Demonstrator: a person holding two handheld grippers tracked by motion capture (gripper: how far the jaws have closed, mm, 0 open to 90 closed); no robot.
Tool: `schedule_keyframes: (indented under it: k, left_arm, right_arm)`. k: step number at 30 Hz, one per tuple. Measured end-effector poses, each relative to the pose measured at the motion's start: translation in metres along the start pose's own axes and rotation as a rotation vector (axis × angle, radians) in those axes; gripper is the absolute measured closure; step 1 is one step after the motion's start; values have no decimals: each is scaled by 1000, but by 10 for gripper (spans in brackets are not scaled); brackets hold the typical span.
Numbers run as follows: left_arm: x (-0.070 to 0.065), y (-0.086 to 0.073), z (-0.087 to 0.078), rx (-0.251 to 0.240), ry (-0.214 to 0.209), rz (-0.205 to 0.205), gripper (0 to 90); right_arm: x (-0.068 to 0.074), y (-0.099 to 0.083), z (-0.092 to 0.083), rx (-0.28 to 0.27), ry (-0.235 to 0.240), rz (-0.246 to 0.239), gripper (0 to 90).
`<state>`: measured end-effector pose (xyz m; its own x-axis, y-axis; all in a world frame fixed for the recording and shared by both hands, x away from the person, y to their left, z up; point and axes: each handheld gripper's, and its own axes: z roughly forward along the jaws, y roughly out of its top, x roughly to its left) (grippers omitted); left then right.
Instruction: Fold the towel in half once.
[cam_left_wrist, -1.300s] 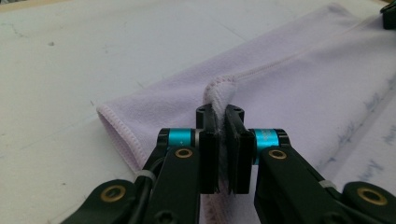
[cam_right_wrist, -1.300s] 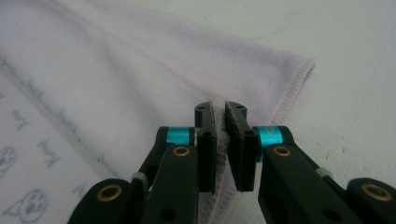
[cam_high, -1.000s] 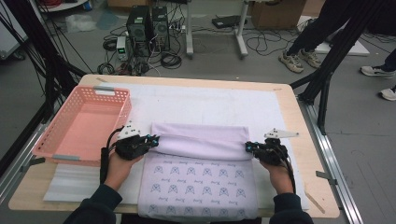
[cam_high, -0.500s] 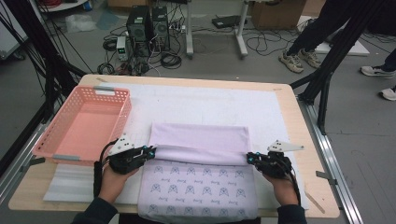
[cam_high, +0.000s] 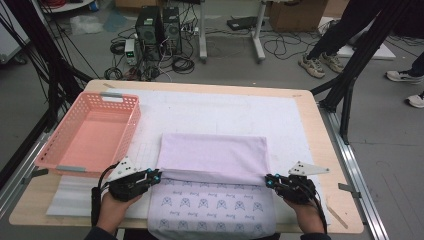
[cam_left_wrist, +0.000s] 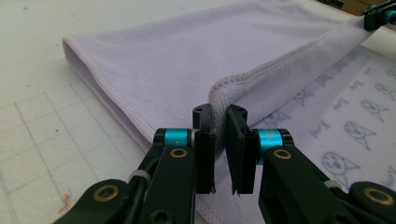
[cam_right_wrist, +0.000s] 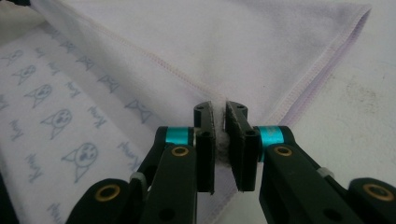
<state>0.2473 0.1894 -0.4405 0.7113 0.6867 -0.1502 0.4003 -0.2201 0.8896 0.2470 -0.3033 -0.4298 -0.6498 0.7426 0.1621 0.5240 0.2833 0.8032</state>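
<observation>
- The lilac towel (cam_high: 212, 157) is lying on the white gridded mat (cam_high: 220, 112), just to the right of the pink basket (cam_high: 87, 132) — that basket is our landmark.
- The far part of the towel is folded over toward the person, plain side up, and its folded-over edge is running straight between the two grippers.
- The near part, printed with little cat faces (cam_high: 212, 210), is lying flat and reaching the table's (cam_high: 310, 100) near edge.
- The left gripper (cam_high: 156, 175) is sitting just off the basket's near right corner, its jaws nearly together and pinching the hemmed corner of the folded layer; in the left gripper view (cam_left_wrist: 219, 140) the cloth is showing squeezed between the pads.
- The right gripper (cam_high: 269, 181) is working well to the right of the basket, at the towel's other end, jaws narrow and clamping the opposite corner; the right gripper view (cam_right_wrist: 219, 140) is showing the hem bunched in the slit.
- Both held corners are looking slightly raised off the printed layer, though from above it is hard to be sure.
- The person's hands (cam_high: 112, 210) are coming in from the near edge, below the basket's level in the high view.
- Beyond the table, far behind the basket, computer towers (cam_high: 160, 27) and cables are sitting on the floor.
</observation>
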Motion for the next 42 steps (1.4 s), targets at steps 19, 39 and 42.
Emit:
schedule_keyframes:
  k: [19,39,42]
  left_arm:
    - [-21,-14,-37,66,-106,11,846]
    - [22,15,1,-26,26,-154,349]
    - [31,17,13,-8,45,-168,348]
  right_arm:
    - [30,-25,-35,52,108,-71,809]
    - [-14,8,-3,-55,-154,48,508]
    - [-21,14,7,-53,-164,62,478]
